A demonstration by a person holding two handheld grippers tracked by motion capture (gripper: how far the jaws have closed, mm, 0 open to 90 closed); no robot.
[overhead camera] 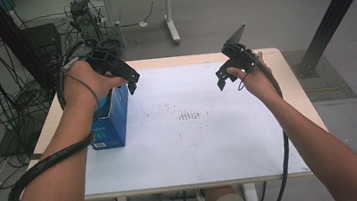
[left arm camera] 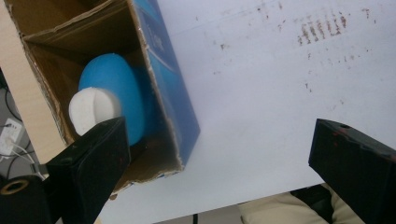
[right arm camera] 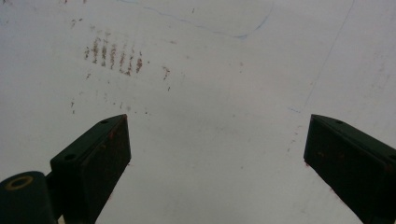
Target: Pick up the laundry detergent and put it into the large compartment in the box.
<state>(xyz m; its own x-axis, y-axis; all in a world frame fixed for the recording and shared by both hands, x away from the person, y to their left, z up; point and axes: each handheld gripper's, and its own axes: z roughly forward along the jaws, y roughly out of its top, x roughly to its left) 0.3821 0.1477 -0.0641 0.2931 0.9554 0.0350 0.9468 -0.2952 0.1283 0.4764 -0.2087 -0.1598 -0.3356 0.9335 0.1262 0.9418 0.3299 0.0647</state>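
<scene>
Right, the left hand-held gripper [overhead camera: 131, 81] hangs just over the open top of the blue carton [overhead camera: 113, 120], which stands at the left edge of the desk [overhead camera: 196, 144]. Its jaws are spread wide with nothing between them. In the left gripper view the blue bottle [left arm camera: 114, 93] with its white cap [left arm camera: 91, 109] lies down inside the carton, cap toward the opening, tucked against the wall nearest the white desk surface.

The work in hand looks like fetching that bottle out. To do it well, I'd say, the left hand-held gripper should go down straight into the opening, one jaw on each side of the bottle's neck or upper body, clear of the ragged cardboard rim. The fit beside the wall looks tight, so a slight turn of the hand to line the jaws across the bottle would help. Close firmly; that rounded plastic will likely slip under a light pinch.

Over on the right, the right hand-held gripper [overhead camera: 221, 76] is held above the far right part of the desk, jaws wide, empty, well apart from the carton. It could steady the carton if the carton lifts with the bottle.
</scene>
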